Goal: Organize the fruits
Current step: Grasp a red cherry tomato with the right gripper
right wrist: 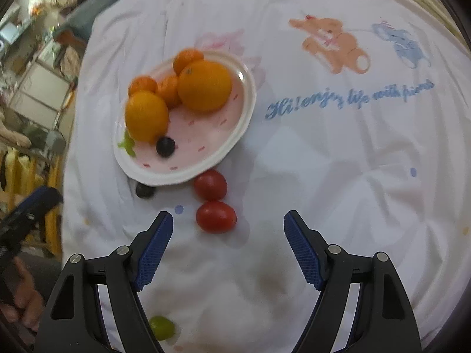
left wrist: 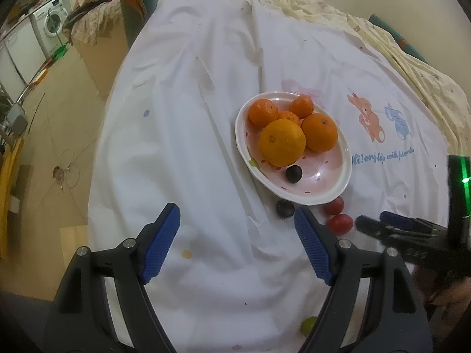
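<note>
Since the nearer cherry tomato (right wrist: 216,216) sits just ahead of the right gripper (right wrist: 228,220) and a bit left of centre between its tips, I'd guess that's the next fruit to go in. It's lying on the white printed sheet (right wrist: 323,176), with a 2nd tomato (right wrist: 210,184) right behind it, that one almost touching the rim of the pink plate (right wrist: 247,108).

Handling-wise, these look light, smooth and round, so likely to squirt out sideways or roll on the soft wrinkly cloth if pinched off-centre. The skin is thin too, so squeeze gently. I'd take it across the short fat middle, pads flat on both sides.

The right claw is spread wide with nothing in it. Same for the left gripper (left wrist: 237,220): jaws well apart, empty, hanging over bare sheet short of the plate.

Already on the plate: 2 big oranges (right wrist: 204,85), 3 little mandarins (right wrist: 142,84) and 1 dark grape (right wrist: 165,146). Still loose: another dark grape (right wrist: 144,190) tucked against the plate's near edge, and a green grape (right wrist: 161,327) way back under the right gripper's left finger.

The sheet is bed linen, so it gives under pressure. Past it there's a washing machine (left wrist: 53,19) and room clutter.
</note>
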Action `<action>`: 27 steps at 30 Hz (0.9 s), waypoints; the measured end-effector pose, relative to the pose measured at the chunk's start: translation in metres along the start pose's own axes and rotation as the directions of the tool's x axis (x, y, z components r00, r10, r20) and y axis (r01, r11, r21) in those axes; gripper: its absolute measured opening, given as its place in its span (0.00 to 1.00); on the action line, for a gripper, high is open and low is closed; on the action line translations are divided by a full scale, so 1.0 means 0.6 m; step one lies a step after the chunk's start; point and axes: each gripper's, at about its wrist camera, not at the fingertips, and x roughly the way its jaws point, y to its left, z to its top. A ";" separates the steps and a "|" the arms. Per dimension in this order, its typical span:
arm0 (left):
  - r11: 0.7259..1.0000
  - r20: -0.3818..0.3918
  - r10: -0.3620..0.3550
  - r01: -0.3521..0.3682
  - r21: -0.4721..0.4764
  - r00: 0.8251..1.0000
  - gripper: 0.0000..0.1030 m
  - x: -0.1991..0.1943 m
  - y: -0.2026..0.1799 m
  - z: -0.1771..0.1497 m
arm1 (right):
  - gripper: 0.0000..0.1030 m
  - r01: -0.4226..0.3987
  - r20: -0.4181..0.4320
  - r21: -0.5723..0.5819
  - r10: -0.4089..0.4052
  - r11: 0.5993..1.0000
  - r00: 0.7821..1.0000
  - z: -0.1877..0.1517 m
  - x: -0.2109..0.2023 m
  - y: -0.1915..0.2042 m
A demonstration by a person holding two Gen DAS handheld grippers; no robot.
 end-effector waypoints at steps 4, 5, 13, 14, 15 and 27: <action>1.000 -0.008 0.011 -0.011 -0.002 1.000 0.75 0.004 0.003 0.000 | 0.77 0.040 -0.046 -0.070 -0.043 0.997 0.998 -0.004 0.043 0.013; 1.000 -0.011 0.009 -0.009 -0.005 1.000 0.75 0.006 0.005 0.000 | 0.77 0.050 -0.055 -0.085 -0.055 0.995 0.997 -0.005 0.051 0.016; 1.000 -0.034 0.007 -0.007 -0.019 0.999 0.75 0.018 0.011 0.001 | 0.54 0.138 -0.038 -0.233 -0.150 0.963 0.988 -0.010 0.079 0.052; 1.000 -0.036 0.008 -0.009 -0.017 0.999 0.75 0.019 0.010 0.001 | 0.47 0.121 -0.039 -0.239 -0.134 0.963 0.990 -0.012 0.078 0.054; 1.000 -0.038 0.008 -0.009 -0.016 0.999 0.75 0.020 0.009 0.001 | 0.39 0.085 -0.050 -0.236 -0.100 0.968 0.994 -0.014 0.076 0.055; 0.999 -0.043 0.018 -0.019 -0.026 0.999 0.75 0.028 0.008 0.003 | 0.39 -0.072 -0.074 -0.123 0.063 0.990 0.995 -0.018 0.038 0.011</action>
